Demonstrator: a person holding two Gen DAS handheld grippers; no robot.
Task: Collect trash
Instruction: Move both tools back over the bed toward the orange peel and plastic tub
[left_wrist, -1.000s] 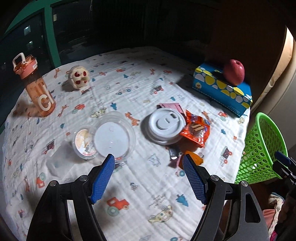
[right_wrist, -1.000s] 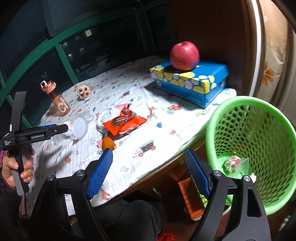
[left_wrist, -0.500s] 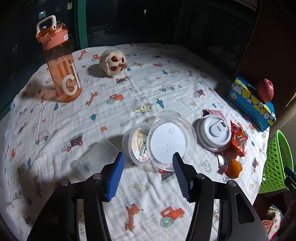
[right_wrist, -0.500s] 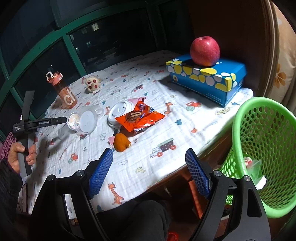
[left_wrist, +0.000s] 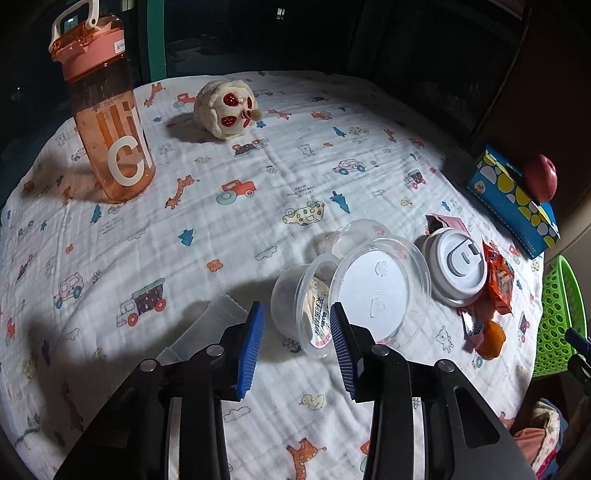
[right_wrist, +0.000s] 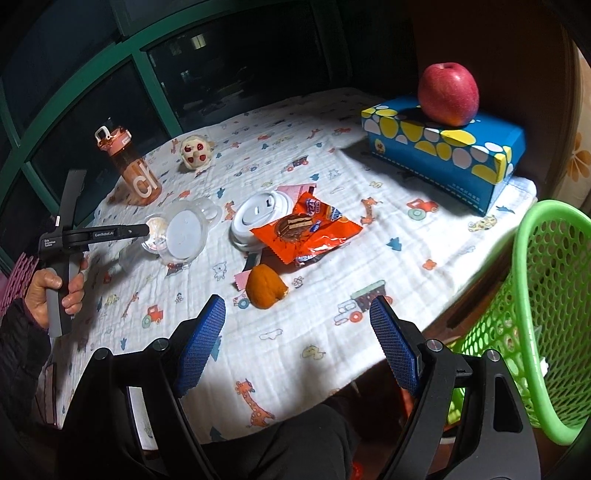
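Clear plastic cup (left_wrist: 301, 308), on its side mid-tablecloth (left_wrist: 258, 177), just beside a clear round lid (left_wrist: 380, 291): thin-walled, light, slippery, likely crushable; grip across the rim. Left gripper (left_wrist: 295, 341) jaws have just been closing, bracketing the cup, contact not evident. Right gripper (right_wrist: 295, 343) gapes, empty, near the green mesh basket (right_wrist: 554, 295).

Green-framed windows (right_wrist: 155, 92), dark outside, seemingly night; patterned tablecloth (left_wrist: 258, 177).
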